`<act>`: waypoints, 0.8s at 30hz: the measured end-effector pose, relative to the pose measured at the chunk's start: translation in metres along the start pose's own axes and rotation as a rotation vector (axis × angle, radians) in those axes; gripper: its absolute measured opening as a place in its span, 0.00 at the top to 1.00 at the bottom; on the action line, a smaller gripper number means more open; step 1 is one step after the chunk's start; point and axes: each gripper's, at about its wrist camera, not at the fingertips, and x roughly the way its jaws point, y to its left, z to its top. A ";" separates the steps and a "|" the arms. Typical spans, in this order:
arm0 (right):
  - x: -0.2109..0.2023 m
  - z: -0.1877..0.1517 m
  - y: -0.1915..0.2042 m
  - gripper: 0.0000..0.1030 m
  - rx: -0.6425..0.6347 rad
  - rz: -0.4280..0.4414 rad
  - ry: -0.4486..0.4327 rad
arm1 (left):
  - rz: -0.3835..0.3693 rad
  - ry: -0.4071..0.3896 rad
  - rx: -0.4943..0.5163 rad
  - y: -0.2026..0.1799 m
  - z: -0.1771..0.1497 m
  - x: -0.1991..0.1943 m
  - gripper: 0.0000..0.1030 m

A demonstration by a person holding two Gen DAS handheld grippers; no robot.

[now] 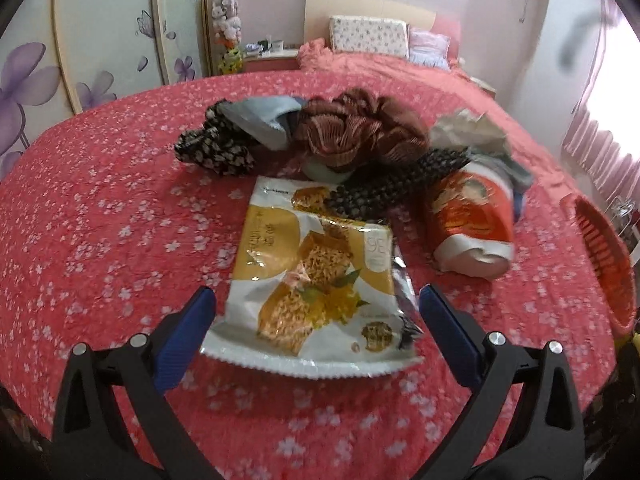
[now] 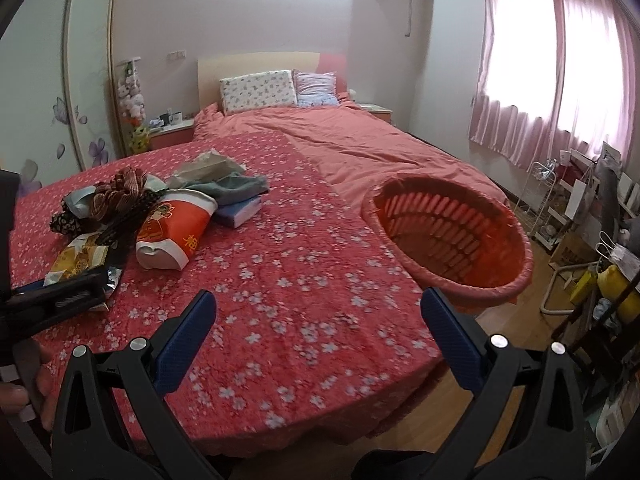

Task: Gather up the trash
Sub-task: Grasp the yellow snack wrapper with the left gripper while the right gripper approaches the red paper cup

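Note:
A yellow-and-white snack bag (image 1: 316, 276) lies flat on the red flowered bedspread (image 1: 100, 240). Its near end sits between the blue fingers of my left gripper (image 1: 317, 294), which is open wide. To its right lies a crumpled red-and-white wrapper (image 1: 472, 224). An orange slatted basket (image 2: 452, 232) sits at the bed's right edge, tilted toward me, with nothing visible inside. My right gripper (image 2: 318, 298) is open over bare bedspread, left of the basket. From the right wrist, the snack bag (image 2: 80, 260) is partly covered by the left gripper (image 2: 60, 296).
A pile of clothes (image 1: 352, 132) lies just behind the snack bag, with a dark dotted cloth (image 1: 400, 184) overlapping its top corner. A book (image 2: 240, 208) lies under folded cloth. Pillows (image 2: 260, 90) are at the headboard. Cluttered shelves (image 2: 580, 208) stand on the right beyond the bed.

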 end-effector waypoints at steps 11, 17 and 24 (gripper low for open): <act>0.018 0.010 0.029 0.02 -0.033 0.044 0.014 | -0.032 0.014 -0.057 0.029 0.007 0.012 0.26; 0.026 0.017 0.053 0.02 -0.068 0.091 0.013 | -0.031 -0.002 -0.089 0.061 0.003 -0.003 0.31; 0.052 0.030 0.083 0.02 -0.069 0.152 0.060 | -0.034 -0.019 -0.142 0.095 0.001 -0.018 0.31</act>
